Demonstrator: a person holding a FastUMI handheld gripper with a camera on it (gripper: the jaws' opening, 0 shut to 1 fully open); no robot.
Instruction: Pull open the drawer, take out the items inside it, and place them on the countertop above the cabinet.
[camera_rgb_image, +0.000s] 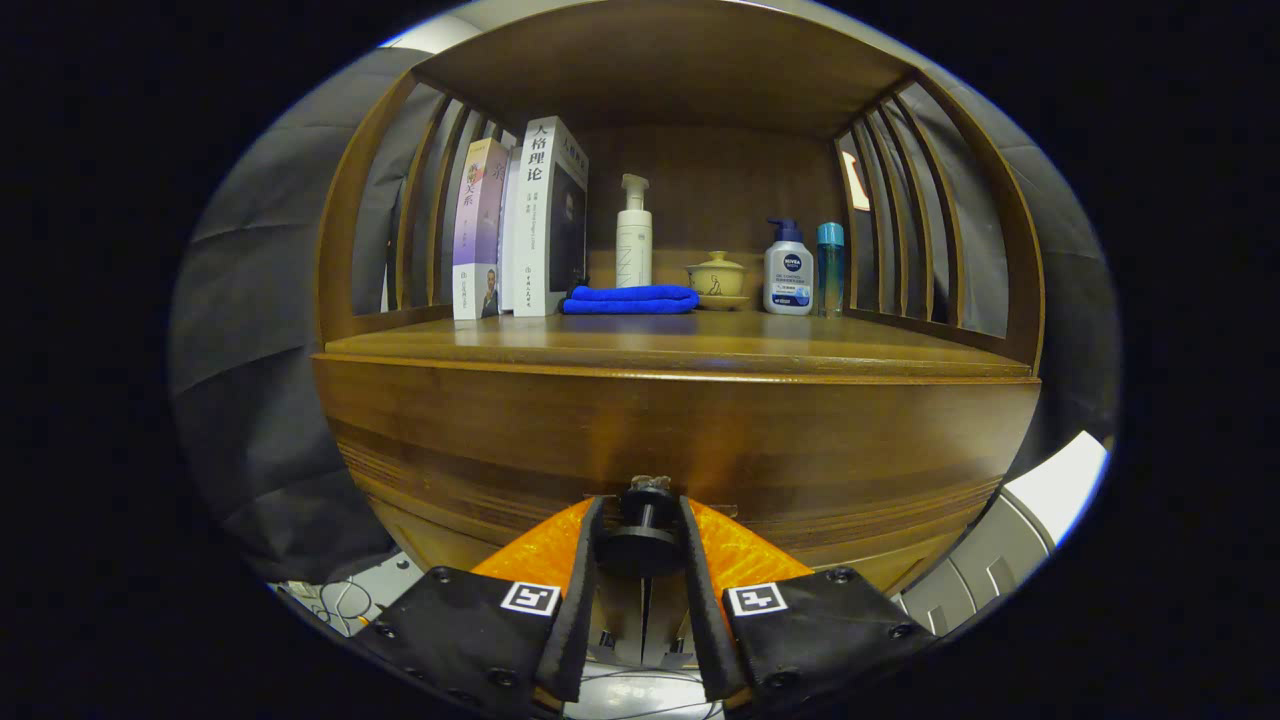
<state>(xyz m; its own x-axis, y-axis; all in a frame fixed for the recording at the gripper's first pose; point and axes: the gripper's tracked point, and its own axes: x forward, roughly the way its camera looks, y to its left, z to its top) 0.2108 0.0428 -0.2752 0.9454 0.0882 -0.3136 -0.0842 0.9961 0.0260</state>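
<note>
**Gripper at the drawer knob; table above already stocked**

Item 1. Our gripper (641, 535), held level and square to the cabinet front, so that a pull would run straight back. Its two fingers stand one on each side of the small dark round knob (641, 512) and look to be closed against it; we read this as a pinch on the knob, though the contact itself is partly hidden.

Item 2. Brown wooden drawer front (500, 440), the knob at its middle. It appears flush with the cabinet, so we judge the drawer not yet opened; its contents cannot be seen.

Item 3. Polished wooden table (800, 350) above the drawer, slatted at both sides. Goods sit far back against the rear panel, leaving the front strip bare, which we take as the landing place for what comes out. Left to right:
- upright paperback books (520, 225), leaning together against the left slats;
- folded blue cloth (630, 299), lying flat;
- tall white pump bottle (634, 235), behind the cloth;
- small cream lidded tea bowl on a saucer (716, 277);
- squat white bottle with a blue pump (788, 270);
- slim blue bottle (829, 268), nearest the right slats.
</note>
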